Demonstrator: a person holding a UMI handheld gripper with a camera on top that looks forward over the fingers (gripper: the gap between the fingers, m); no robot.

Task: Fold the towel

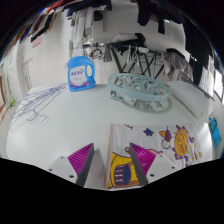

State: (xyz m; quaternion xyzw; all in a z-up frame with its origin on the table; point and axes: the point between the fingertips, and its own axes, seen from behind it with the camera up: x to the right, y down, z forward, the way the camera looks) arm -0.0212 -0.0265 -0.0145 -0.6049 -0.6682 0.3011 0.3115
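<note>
A white towel point(160, 145) with a colourful cartoon print lies flat on the pale table point(80, 125), ahead of the fingers and to their right. Its near left corner, with a yellow and purple patch, reaches in between the fingers. My gripper point(111, 160) is open, low over the table. The left pad point(80, 158) stands over bare table, with a gap to the towel's edge. The right pad point(142, 157) is over the towel.
A blue detergent bottle point(80, 72) stands at the far left of the table. A pale green wire basket point(138, 88) sits beyond the towel. Another cloth with purple lines point(35, 100) lies at the left. Chairs and table legs stand behind.
</note>
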